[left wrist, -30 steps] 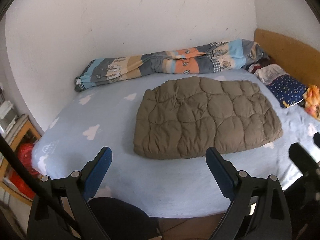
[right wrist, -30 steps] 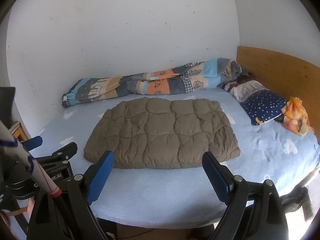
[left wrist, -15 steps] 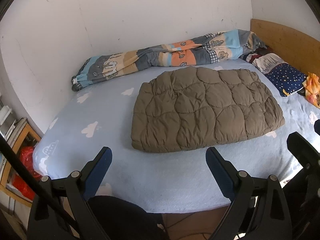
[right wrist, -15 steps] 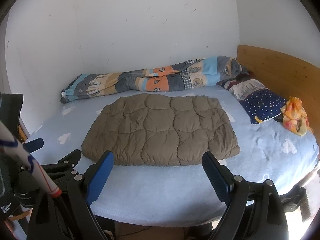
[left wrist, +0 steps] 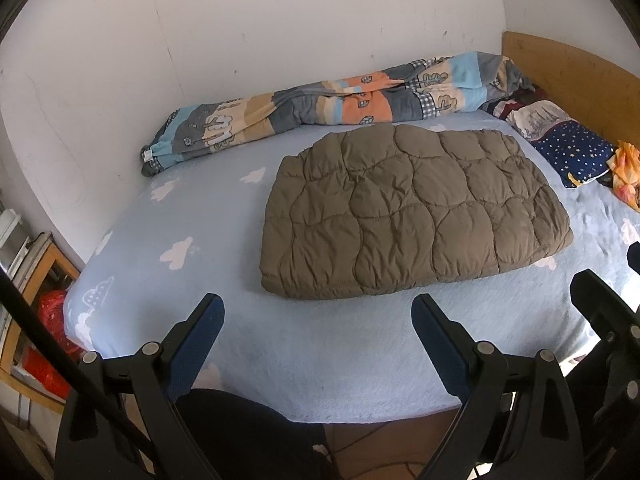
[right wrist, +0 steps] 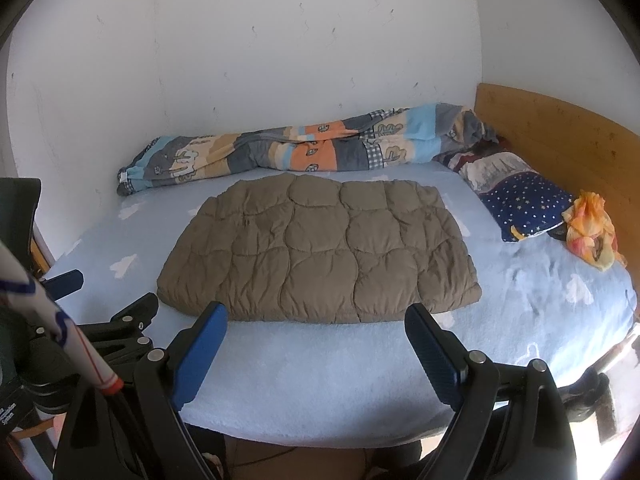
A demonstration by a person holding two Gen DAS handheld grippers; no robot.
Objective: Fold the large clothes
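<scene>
A brown quilted padded garment (left wrist: 412, 212) lies folded into a flat rectangle in the middle of the light blue bed (left wrist: 192, 216); the right wrist view shows it too (right wrist: 320, 248). My left gripper (left wrist: 318, 312) hovers over the bed's near edge, short of the garment, jaws open and empty. My right gripper (right wrist: 316, 318) is likewise open and empty, its tips just before the garment's near edge. The left gripper's fingers (right wrist: 136, 308) show at the left of the right wrist view.
A rolled patterned duvet (left wrist: 320, 104) lies along the white wall. A starry blue pillow (right wrist: 524, 204) and an orange cloth (right wrist: 592, 228) sit by the wooden headboard (right wrist: 560, 136). A wooden shelf with red items (left wrist: 44, 320) stands left of the bed. Someone's dark knee (left wrist: 248, 432) is below.
Both views have tipped slightly, so the bed and garment sit a little differently in frame. The garment itself has not moved and both grippers stay open.
</scene>
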